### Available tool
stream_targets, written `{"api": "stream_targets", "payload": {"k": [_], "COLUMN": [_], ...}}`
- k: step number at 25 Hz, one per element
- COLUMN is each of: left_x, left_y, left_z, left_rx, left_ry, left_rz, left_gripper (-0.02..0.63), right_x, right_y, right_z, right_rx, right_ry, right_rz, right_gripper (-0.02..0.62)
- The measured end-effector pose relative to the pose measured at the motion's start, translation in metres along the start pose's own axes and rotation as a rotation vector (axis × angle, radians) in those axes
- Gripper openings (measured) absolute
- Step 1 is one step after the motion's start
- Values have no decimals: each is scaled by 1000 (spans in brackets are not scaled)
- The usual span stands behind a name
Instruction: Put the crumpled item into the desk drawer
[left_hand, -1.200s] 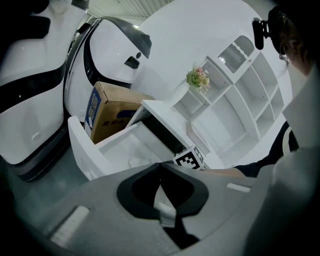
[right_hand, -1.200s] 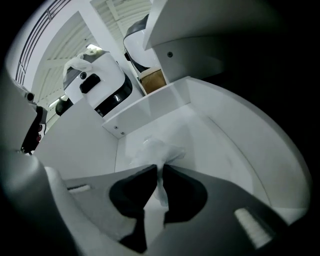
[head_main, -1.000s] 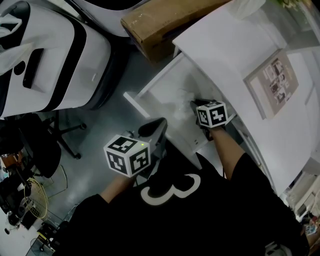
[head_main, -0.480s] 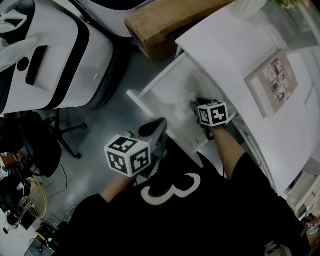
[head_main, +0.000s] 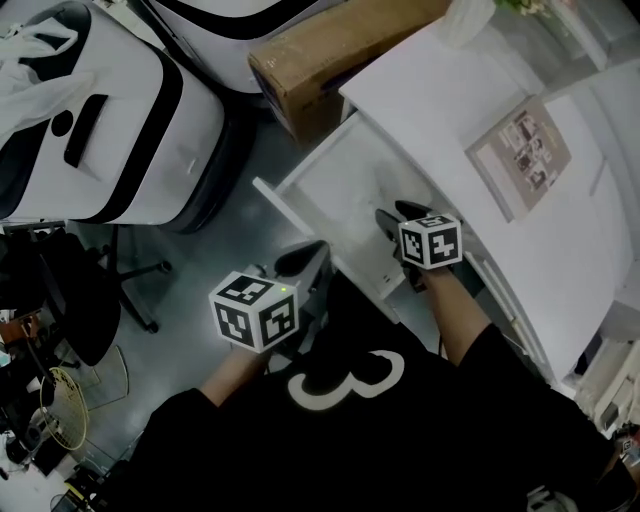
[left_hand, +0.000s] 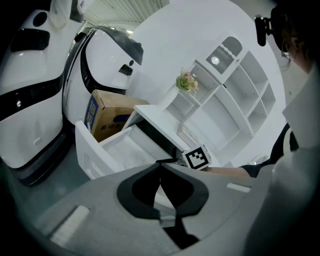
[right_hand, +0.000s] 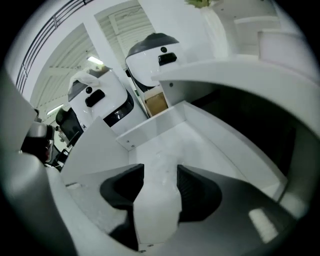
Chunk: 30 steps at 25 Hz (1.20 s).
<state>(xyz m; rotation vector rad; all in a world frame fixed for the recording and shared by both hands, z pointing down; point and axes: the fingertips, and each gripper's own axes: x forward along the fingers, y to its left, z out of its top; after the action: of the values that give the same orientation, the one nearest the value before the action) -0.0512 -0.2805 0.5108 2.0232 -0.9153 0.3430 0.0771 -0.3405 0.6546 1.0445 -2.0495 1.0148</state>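
Of two grippers, the left gripper (head_main: 303, 258) hovers clenched and empty outside the one open drawer (head_main: 335, 175). The right gripper (right_hand: 160, 175) has just been opening, its jaws clear of the single crumpled item (right_hand: 159, 159) on the drawer floor. Beyond sits one cardboard box (head_main: 330, 50).

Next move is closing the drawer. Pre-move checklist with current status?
1. Placement: the crumpled item lies on the floor of the drawer. Ok.
2. Release: the right gripper has just been opening; jaws apart, pads off the item. Ok.
3. Closing path: the right gripper hangs over the open drawer. Not ok.
4. Free hand: the left gripper has its jaws together with nothing between them. Ok.
5. Item below the drawer rim: cannot tell.
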Motion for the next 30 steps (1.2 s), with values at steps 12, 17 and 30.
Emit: {"api": "stream_targets", "payload": {"k": [12,17,30], "left_x": [-60,-90,-148], "left_y": [-56,-96,-176], "left_z": [9,6,-5], "left_rx": [103,169,354], "left_ry": [-105,-132,-211], "left_rz": [-33,-82,-185], "left_gripper": [11,11,11], "right_x": [-152,-216,-321], "right_y": [88,137,209], "right_z": [19,15,-1], "right_rx": [-69,-132,-221], "right_ry": [-292,-403,-638], "right_rz": [143,197,254], "right_gripper": [101,46,3]}}
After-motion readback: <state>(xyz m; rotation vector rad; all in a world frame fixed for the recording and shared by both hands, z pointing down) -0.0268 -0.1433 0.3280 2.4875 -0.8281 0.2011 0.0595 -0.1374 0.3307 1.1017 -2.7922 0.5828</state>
